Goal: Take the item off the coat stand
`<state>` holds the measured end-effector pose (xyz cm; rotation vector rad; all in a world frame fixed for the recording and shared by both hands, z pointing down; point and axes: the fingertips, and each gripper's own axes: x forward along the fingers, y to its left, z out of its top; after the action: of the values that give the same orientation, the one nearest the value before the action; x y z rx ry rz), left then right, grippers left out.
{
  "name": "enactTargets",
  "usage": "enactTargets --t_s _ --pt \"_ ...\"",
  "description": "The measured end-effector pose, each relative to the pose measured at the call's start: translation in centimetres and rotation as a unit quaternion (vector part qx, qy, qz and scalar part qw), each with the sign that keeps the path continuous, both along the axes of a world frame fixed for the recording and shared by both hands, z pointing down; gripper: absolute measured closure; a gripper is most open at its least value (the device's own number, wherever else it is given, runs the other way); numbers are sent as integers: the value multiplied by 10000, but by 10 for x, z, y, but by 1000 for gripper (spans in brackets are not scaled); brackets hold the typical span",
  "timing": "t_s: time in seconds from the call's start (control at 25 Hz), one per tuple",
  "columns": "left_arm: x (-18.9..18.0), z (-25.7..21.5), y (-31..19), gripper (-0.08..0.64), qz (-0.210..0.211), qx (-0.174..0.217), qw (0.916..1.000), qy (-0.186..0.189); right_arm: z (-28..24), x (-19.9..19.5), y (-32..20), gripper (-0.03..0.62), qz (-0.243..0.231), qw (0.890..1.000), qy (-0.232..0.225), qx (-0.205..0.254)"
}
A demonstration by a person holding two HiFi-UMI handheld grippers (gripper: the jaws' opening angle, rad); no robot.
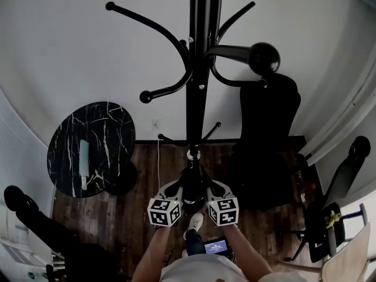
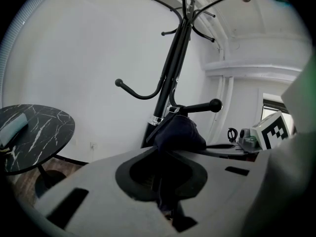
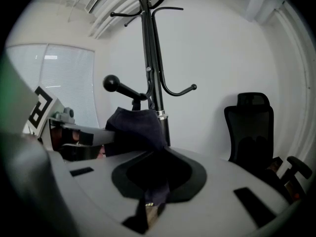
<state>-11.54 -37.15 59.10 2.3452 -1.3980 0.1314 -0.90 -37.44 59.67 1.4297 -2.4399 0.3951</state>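
Right now the left gripper (image 1: 178, 188) and right gripper (image 1: 212, 189) are each clamped on the dark cloth item (image 2: 178, 131), which sits between them just beside the coat stand (image 1: 194, 93) pole.

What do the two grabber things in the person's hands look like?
The left gripper and right gripper are pale grey, with broad jaws and a black hollow in the middle. Each carries a white cube printed with black square patterns.

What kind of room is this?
Probably an office: there's a black swivel chair, a tall coat stand and a small round marble-topped table on a wooden floor.
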Motion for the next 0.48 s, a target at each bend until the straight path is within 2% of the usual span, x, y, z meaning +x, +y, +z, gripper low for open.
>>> enactTargets --t_s 0.36,0.48 --pt "0 6 -9 532 20 -58 9999 -134 5 -2 -15 553 -40 10000 67 -5" --pt "2 8 -5 534 -26 6 9998 -202 7 -3 -12 552 -124 9999 -57 -85"
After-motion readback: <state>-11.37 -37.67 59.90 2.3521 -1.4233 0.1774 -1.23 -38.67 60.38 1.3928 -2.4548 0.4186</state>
